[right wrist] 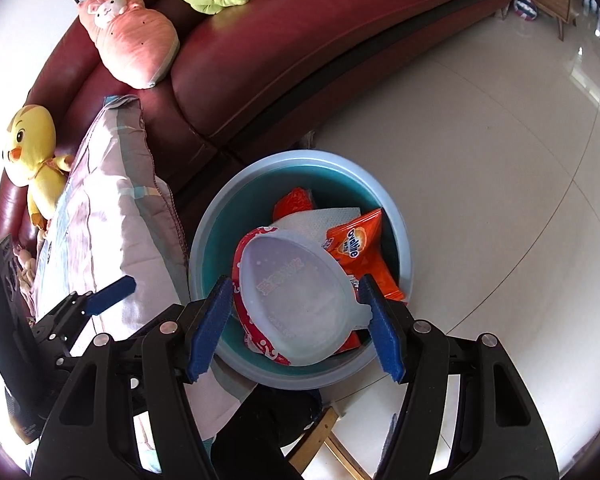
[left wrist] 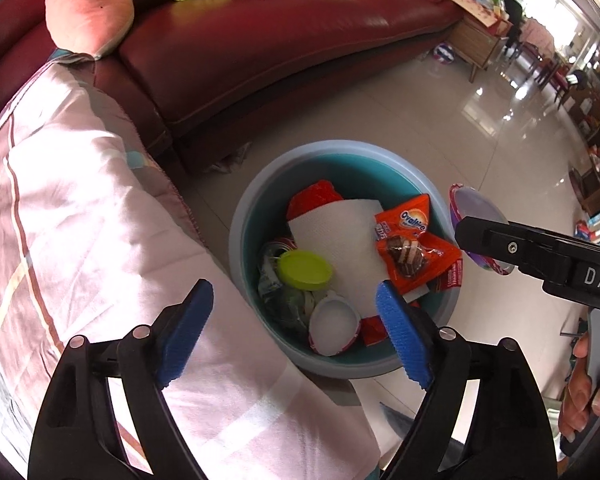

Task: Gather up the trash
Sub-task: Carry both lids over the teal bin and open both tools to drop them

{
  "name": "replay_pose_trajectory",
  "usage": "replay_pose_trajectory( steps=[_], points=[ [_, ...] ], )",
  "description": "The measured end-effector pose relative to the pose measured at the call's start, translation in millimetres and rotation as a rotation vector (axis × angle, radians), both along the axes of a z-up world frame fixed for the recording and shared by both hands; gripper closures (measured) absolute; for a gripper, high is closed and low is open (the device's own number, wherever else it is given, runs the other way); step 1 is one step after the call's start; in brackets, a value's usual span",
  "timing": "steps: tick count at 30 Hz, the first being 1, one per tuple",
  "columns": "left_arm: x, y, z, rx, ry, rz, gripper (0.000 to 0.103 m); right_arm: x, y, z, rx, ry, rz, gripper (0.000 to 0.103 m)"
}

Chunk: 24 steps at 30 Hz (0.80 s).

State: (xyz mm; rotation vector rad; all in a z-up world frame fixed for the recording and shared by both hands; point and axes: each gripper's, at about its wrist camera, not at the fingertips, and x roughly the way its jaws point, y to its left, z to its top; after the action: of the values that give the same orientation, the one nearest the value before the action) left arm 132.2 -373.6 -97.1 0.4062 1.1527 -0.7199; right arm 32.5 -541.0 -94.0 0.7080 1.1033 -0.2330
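Observation:
A round bin with a grey-blue rim (left wrist: pixel 236 232) (right wrist: pixel 400 240) and a teal inside stands on the floor. In it lie a white paper towel (left wrist: pixel 336 236), an orange Ovaltine packet (left wrist: pixel 412 220), a yellow-green lid (left wrist: pixel 305 270), a small white cup (left wrist: pixel 334 330) and red wrappers. My left gripper (left wrist: pixel 294 286) hangs open over the bin's near side, with nothing between its blue pads. My right gripper (right wrist: pixel 295 280) is shut on a red-sided cup with a cloudy lid (right wrist: pixel 296 292), tilted above the bin. From the left wrist, that cup (left wrist: pixel 476 208) hangs past the bin's right rim.
A dark red leather sofa (left wrist: pixel 260 52) curves behind the bin, with plush toys (right wrist: pixel 132 36) on it. A pink patchwork quilt (left wrist: pixel 80 208) bulges against the bin's left side. Glossy pale floor tiles (right wrist: pixel 480 160) stretch to the right. A hand (left wrist: pixel 580 392) holds the right tool.

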Motion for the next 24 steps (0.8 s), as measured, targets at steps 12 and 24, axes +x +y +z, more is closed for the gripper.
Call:
replay_pose_trajectory(
  steps=[12, 24],
  points=[
    [-1, 27, 10, -0.004, -0.031, 0.018, 0.009, 14, 17, -3, -0.005, 0.016, 0.036, 0.041],
    [0, 41, 10, -0.005, -0.021, 0.033, 0.009, 23, 25, -6, -0.027, 0.036, 0.05, 0.04]
  ],
)
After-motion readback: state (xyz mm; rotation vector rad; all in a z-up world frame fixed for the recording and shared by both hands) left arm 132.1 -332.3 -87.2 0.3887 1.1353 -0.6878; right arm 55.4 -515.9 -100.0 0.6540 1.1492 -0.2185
